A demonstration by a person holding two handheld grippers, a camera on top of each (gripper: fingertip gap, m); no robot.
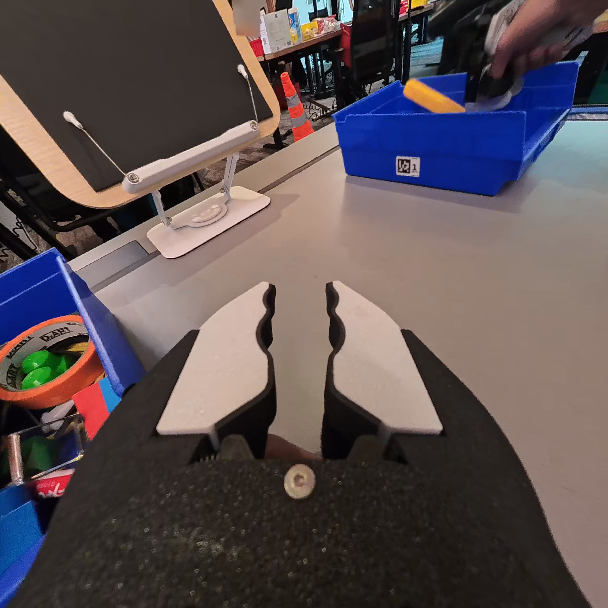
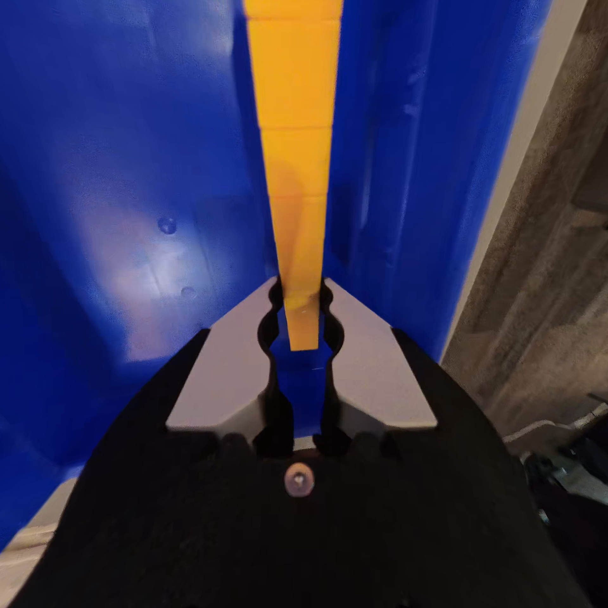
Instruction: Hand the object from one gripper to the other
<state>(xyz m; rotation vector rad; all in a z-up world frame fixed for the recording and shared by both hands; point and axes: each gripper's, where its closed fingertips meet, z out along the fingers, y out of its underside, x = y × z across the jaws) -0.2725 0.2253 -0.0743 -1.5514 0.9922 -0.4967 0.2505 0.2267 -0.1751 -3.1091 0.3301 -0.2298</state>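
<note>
left wrist view: the left gripper (image 1: 300, 289) hangs over the grey table (image 1: 411, 263), fingers parted to a moderate gap with nothing between them. ahead and to the right stands a blue bin (image 1: 427, 144). a hand (image 1: 533, 36) holds the right gripper (image 1: 487, 88) inside it, at one end of the yellow bar (image 1: 431, 97), whose other end rises above the bin rim. a book stand (image 1: 138, 108) sits at upper left. a second blue bin (image 1: 102, 332) at the near left holds an orange tape roll (image 1: 65, 381) and green pieces (image 1: 42, 368). the two grippers are well apart.

right wrist view: the right gripper (image 2: 301, 286) points into the blue bin (image 2: 115, 164). its fingers are narrow and closed against both sides of the yellow bar (image 2: 296, 148) near the bar's end; the rest of the bar runs forward beyond the tips. the picture is slightly blurred.

step in hand, as judged: pick-up of the bar by the right gripper; the transfer itself is not yet done.

next move, as judged: lift the bar clear of the bin walls, carry it toward the left gripper, and present the free end. the left fingers appear wide enough to take it; align them across the bar's narrow faces before closing, and release the right grip only after that.
</note>
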